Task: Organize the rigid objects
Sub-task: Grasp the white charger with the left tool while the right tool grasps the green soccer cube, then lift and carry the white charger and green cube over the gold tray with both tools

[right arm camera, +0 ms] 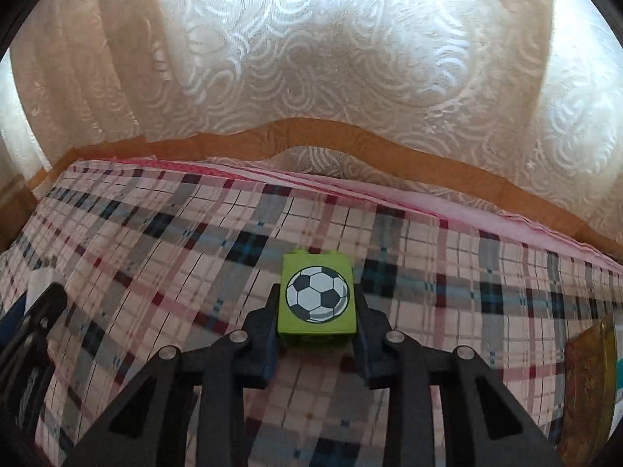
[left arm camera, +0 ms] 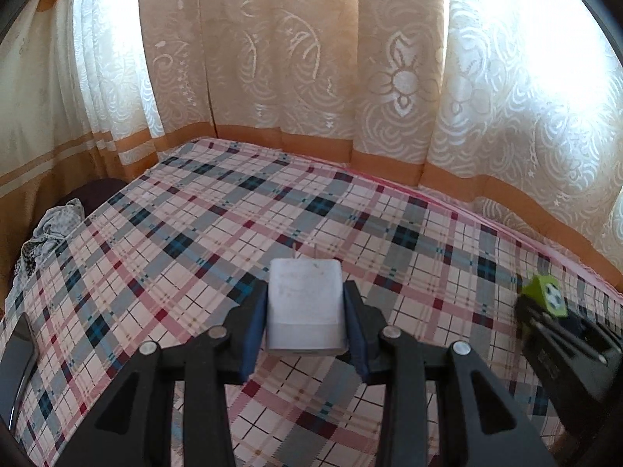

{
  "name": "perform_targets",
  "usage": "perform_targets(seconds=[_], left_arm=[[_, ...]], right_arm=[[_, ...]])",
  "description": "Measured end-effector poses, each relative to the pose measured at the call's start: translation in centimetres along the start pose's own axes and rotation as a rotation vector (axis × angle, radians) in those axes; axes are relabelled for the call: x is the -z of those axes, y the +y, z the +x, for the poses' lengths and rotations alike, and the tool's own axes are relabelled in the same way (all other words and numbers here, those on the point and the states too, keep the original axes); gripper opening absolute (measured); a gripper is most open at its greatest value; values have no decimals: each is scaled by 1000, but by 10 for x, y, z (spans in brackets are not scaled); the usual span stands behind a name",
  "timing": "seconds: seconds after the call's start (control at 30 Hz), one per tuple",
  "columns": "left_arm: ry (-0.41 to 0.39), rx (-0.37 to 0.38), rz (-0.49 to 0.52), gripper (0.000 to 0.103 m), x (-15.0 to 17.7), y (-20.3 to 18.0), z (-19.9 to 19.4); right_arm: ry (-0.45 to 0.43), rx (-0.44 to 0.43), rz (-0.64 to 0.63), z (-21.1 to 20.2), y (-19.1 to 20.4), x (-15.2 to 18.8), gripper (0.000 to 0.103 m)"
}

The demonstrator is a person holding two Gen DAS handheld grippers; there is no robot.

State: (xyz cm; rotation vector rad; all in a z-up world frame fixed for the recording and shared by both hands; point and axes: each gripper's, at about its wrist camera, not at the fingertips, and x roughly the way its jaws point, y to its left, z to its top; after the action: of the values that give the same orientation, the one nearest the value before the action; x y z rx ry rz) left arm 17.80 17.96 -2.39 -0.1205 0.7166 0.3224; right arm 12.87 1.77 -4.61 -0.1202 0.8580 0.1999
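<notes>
The left gripper (left arm camera: 305,325) has its blue-padded jaws pressed on a white plastic block (left arm camera: 304,307), boxy with rounded corners and a faintly scuffed top face, held above the plaid bedsheet (left arm camera: 218,225). The right gripper (right arm camera: 316,329) is clamped on a lime-green toy brick (right arm camera: 317,299) (studs along its far edge) printed with a black-and-white football, also raised over the checked cloth. Behind hangs a lace curtain (left arm camera: 311,58) with an orange band.

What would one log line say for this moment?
left gripper: shut on white block | right gripper: shut on green block | surface: plaid cloth
</notes>
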Motion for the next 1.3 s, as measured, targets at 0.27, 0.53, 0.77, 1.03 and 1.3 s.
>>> perform_targets(seconds=[0.27,0.53,0.77,1.03,1.3], left_arm=[[-53,14,33,37,4,-10,-17],[-132,69,102,37,18,-36,-46],[-191,82,134,37,30,-51,-66],[-238,124,176,37,42,-70,-84],[-231,145,177,37,52,-77,-95]], right_arm=[[-177,35,-28,-65,-36,36,34],[-256,64,-9,-99,-61,67,34],[-327,55,58,-119,-77,80,34],[-342,55,72,-131,-85,95,34],[-346,52,91,-138,-92,101,34]])
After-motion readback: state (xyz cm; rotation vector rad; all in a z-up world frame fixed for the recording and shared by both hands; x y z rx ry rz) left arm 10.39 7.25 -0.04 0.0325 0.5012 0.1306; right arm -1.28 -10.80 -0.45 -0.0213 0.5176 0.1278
